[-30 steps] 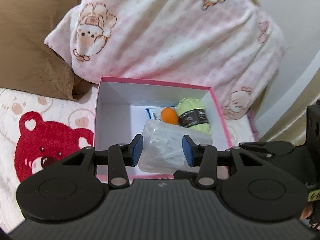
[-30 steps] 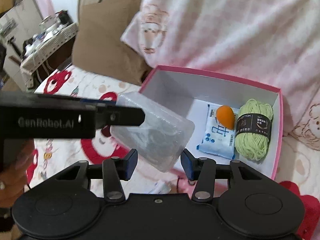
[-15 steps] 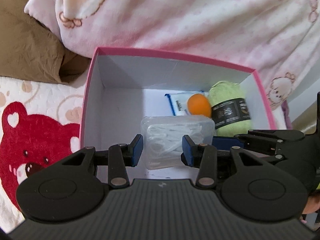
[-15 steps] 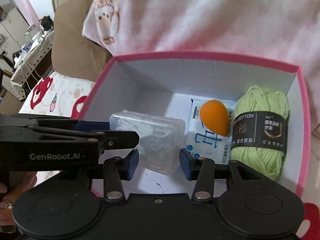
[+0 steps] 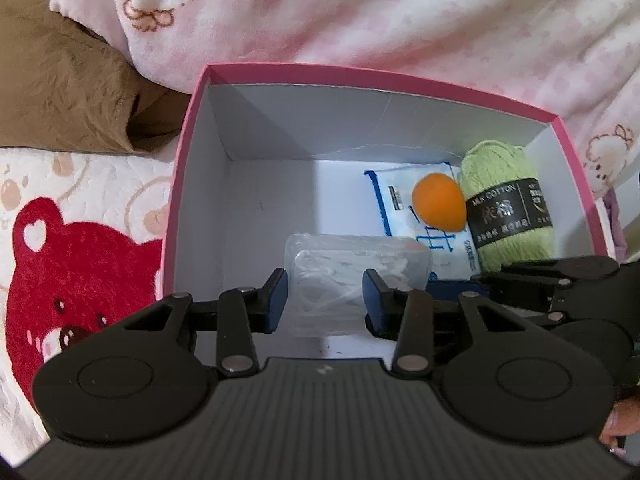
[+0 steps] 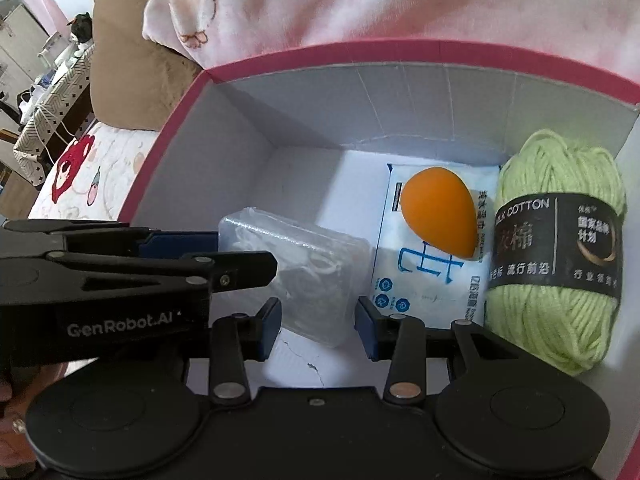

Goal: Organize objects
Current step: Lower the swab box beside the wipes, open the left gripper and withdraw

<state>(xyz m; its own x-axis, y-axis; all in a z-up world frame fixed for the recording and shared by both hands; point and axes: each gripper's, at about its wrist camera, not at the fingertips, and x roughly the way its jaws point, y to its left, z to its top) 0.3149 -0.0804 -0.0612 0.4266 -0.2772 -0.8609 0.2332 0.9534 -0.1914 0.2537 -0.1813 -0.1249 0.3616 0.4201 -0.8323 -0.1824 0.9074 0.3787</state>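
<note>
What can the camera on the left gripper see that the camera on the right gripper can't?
Only the left wrist view shows the big red bear print on the bedspread. Only the right wrist view shows room furniture in the background. Both show the pink box, the clear plastic box, the orange egg-shaped sponge, the blue-and-white packet under it and the green yarn.

Bed cover with red bear print (image 5: 76, 272); pink box (image 5: 188, 152) sits on it, brown pillow (image 5: 68, 92) left-behind box, pink blanket (image 5: 400, 20) behind box.
</note>
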